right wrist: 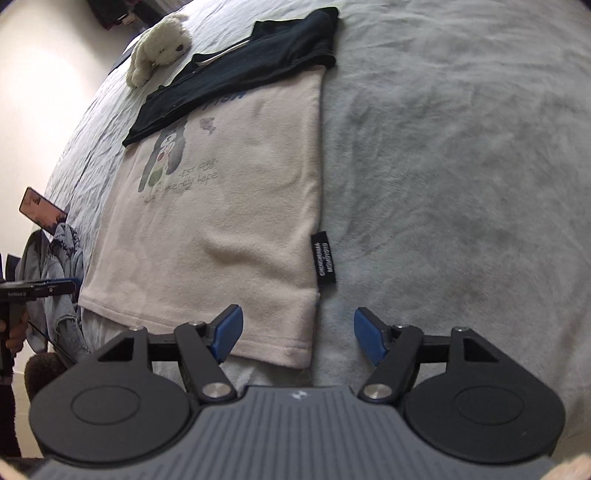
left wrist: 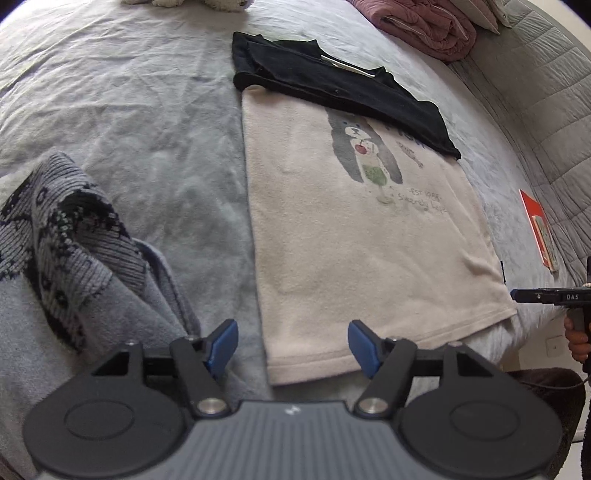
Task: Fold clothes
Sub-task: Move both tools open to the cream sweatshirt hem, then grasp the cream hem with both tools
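Nearest to the cameras, both tools hover low over the near edge of the bed, and both have their jaws wide apart with nothing between them. The left gripper (left wrist: 293,345) is above the near left corner of the hem of the cream fleece shirt with a printed dog figure (left wrist: 354,229). The right gripper (right wrist: 298,334) is above the near right corner of the same hem, just beside the small black woven label (right wrist: 324,258) on the side seam.

The cream shirt lies flat on the pale grey-blue plush bed cover (left wrist: 147,147), narrowed to a long rectangle with straight side edges, so I judge that its sides are already folded in. At its far end the black part with a collar (left wrist: 332,81) lies across it; I cannot tell if it belongs to this shirt or is a separate garment.

What is left, as I judge it, is to take the two hem corners and bring the lower part up toward the collar, once or twice.

To the left, a grey knitted sweater with a dark pattern (left wrist: 62,240) lies crumpled, not yet folded. Farther away, a white plush toy dog (right wrist: 159,50) sits near the far edge, and a rolled pink blanket (left wrist: 428,26) lies at the far right.
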### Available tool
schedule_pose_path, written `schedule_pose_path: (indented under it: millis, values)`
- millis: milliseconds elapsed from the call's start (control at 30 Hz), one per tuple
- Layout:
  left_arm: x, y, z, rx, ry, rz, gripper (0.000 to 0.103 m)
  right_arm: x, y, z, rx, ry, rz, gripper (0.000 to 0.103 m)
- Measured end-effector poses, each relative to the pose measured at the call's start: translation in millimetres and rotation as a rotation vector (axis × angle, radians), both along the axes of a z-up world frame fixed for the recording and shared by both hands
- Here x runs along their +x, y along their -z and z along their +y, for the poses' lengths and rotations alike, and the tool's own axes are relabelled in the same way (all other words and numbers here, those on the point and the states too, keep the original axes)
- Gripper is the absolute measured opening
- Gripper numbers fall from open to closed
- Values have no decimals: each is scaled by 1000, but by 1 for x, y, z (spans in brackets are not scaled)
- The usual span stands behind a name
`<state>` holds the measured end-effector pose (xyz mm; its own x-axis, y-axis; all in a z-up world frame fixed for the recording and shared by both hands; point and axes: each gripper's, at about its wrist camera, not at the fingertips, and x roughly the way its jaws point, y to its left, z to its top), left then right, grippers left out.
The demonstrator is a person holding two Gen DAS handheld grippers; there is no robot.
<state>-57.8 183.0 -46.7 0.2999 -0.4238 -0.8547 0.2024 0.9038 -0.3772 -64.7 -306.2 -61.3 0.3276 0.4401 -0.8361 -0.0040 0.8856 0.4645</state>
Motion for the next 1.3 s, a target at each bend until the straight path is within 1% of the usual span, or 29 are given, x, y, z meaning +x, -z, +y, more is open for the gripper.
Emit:
schedule_pose_path:
  millis: [100, 200, 267, 367, 500, 600, 700, 733, 767, 800, 833, 867, 900, 933, 967, 1033, 1133, 1300]
  values:
    - [3, 5, 6, -40, 2, 23, 67, -2, 8, -20, 109, 62, 35, 70]
    - [7, 14, 12, -124, -6, 67, 63, -2, 13, -30, 191, 85, 50, 70]
    - [10, 20, 14, -149, -14, 87, 62, -2, 17, -30, 220, 70, 59, 65]
    - [11, 25, 14, -174, -9, 101, 59, -1, 22, -25, 255, 38, 74, 61]
    - [13, 31, 14, -211, -2, 116, 59, 2, 30, -16, 304, 18, 75, 61]
    - [15, 34, 14, -244, -3, 125, 57, 5, 35, -11, 332, 12, 77, 61]
    - [13, 36, 11, -241, 15, 114, 53, 5, 32, -9, 322, -11, 72, 60]
    - [12, 36, 10, -240, 21, 111, 51, 4, 32, -9, 318, -19, 71, 58]
    - [11, 36, 9, -235, 26, 107, 44, 4, 32, -9, 320, -25, 73, 51]
    - [9, 36, 8, -223, 25, 103, 40, 3, 33, -10, 323, -31, 77, 46]
    - [8, 36, 8, -210, 20, 101, 33, 3, 36, -10, 332, -30, 89, 35]
    - [7, 36, 9, -205, 11, 104, 24, 3, 38, -11, 341, -27, 98, 28]
    - [7, 36, 11, -207, 0, 110, 18, 2, 40, -12, 348, -24, 105, 25]
    - [6, 35, 13, -213, -8, 112, 10, 2, 39, -12, 347, -25, 106, 22]
    - [5, 34, 15, -225, -13, 108, 6, 2, 38, -11, 344, -28, 103, 21]
    - [4, 32, 19, -253, -23, 100, 6, 2, 30, -7, 342, -44, 86, 20]
    - [3, 26, 25, -316, -44, 88, 6, 2, 18, -4, 352, -55, 58, 19]
    - [4, 18, 35, -425, -101, 79, 5, 8, 1, -5, 383, -35, 15, 19]
